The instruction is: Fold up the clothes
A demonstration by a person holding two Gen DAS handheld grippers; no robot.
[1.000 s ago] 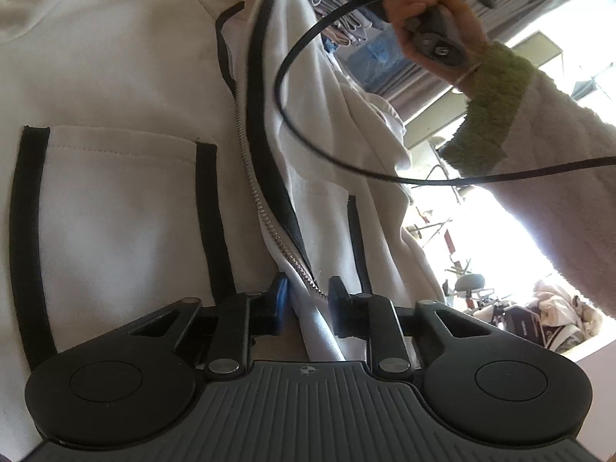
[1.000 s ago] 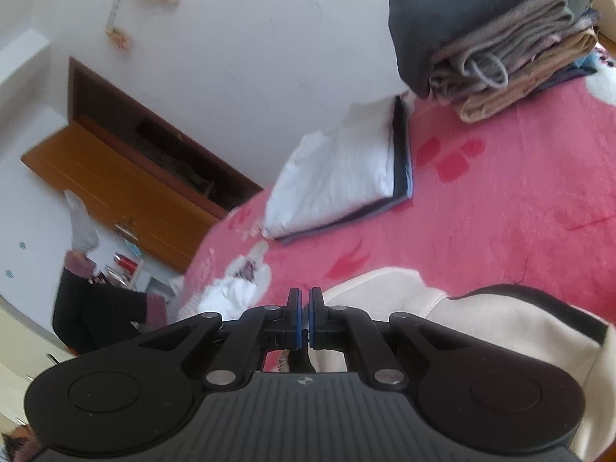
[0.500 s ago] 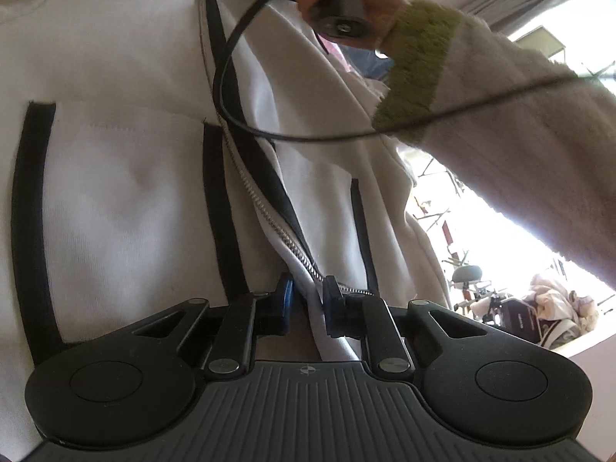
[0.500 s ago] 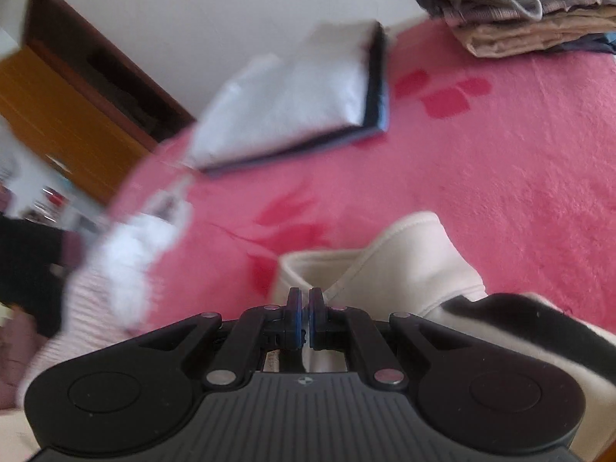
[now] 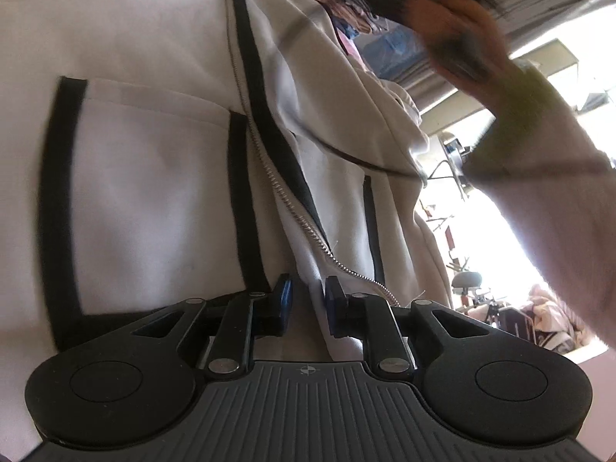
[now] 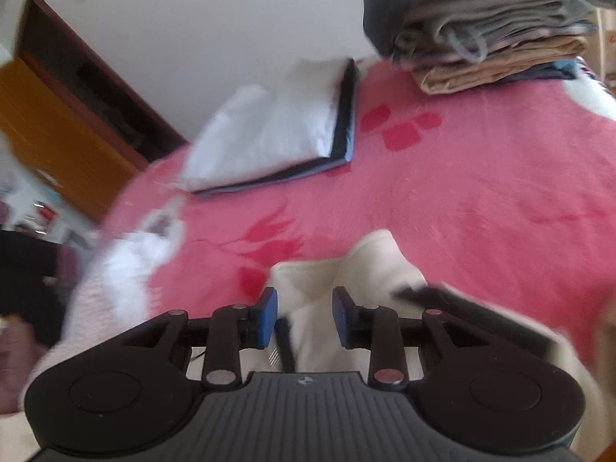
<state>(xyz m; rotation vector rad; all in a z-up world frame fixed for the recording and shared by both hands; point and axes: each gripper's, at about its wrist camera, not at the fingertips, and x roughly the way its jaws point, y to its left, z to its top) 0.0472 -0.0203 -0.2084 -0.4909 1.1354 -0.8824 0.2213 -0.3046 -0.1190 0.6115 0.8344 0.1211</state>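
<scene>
The cream jacket (image 5: 154, 177), zip-fronted with black trim, lies spread on the pink blanket (image 6: 481, 192) that covers the bed. Its patch pocket (image 5: 150, 200) faces up. The zipper (image 5: 296, 223) runs diagonally from the collar down toward the hem.

Left gripper (image 5: 307, 304): its jaws stand slightly parted, opening a little, with the zip-side front edge of the jacket between them. Whether the pads press that edge cannot be told with certainty; the cloth fills most of the gap.

Right gripper (image 6: 304, 315): a second ago its pads were pressed together on the jacket's upper edge. Now its jaws are spreading, and a cream fold (image 6: 369, 265) of the jacket sits between them without either pad pressing it. In the left wrist view, the person's hand (image 5: 458, 34) on that gripper is blurred with motion above the jacket, the fuzzy sleeve (image 5: 554, 177) trailing to the jacket's right.

Judgement: the release suggests the upper part of the jacket has been set down where wanted. The next fold looks ready to begin, likely bringing one front panel across.

Containers: none in view. Beyond the jacket, toward the wall, a folded white garment (image 6: 277, 131) rests on a dark one. Further right a stack of folded clothes (image 6: 485, 30) sits on the same blanket.
</scene>
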